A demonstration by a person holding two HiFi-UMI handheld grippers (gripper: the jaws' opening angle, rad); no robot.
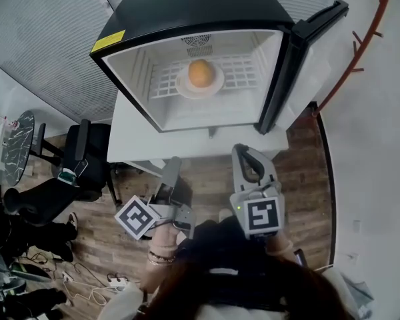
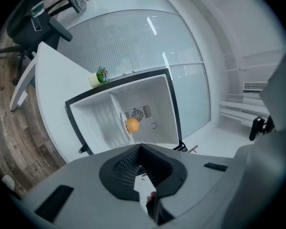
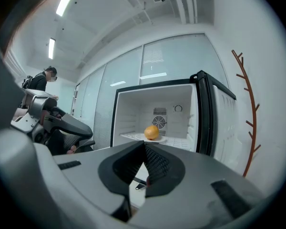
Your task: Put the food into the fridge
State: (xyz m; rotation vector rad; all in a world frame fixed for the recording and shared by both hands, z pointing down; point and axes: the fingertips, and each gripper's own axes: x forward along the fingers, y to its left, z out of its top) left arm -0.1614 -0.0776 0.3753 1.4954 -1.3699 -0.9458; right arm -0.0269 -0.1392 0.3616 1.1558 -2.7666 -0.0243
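The orange [image 1: 199, 73] sits inside the fridge [image 1: 187, 9], on a small white plate [image 1: 184, 85] at approx. the centre of the wire shelf [image 1: 250, 69]. The fridge door [image 1: 310, 42] hangs wide open on the right. The fridge stands on a white table [image 1: 187, 142], w/ its front near the table's front edge.

Grippers: the left gripper [image 2: 140, 146] has its jaws closed tip to tip w/ nothing betw. them. The right gripper [image 3: 144, 143] is the same, tips together and empty. Both are held low, out past the table's front edge and well apart from the fridge, pointing at the opening.

Handling (my judgement):
- **Orange:** prob. light and firm w/ a little give. The dimpled peel shouldn't be slippery, but it's round, so it rolls if the plate tips. If it needs moving, pinch across the widest part w/ moderate squeeze, since too hard would bruise it.
- **Plate:** stiff; can't tell ceramic vs plastic, so treat it as breakable. Take it by the rim and keep it level.

Task-wise the food looks placed, and no other food is in view outside the fridge. What's prob. left is the door. It's rigid and hinged on the right, so push on its outer face or free edge.
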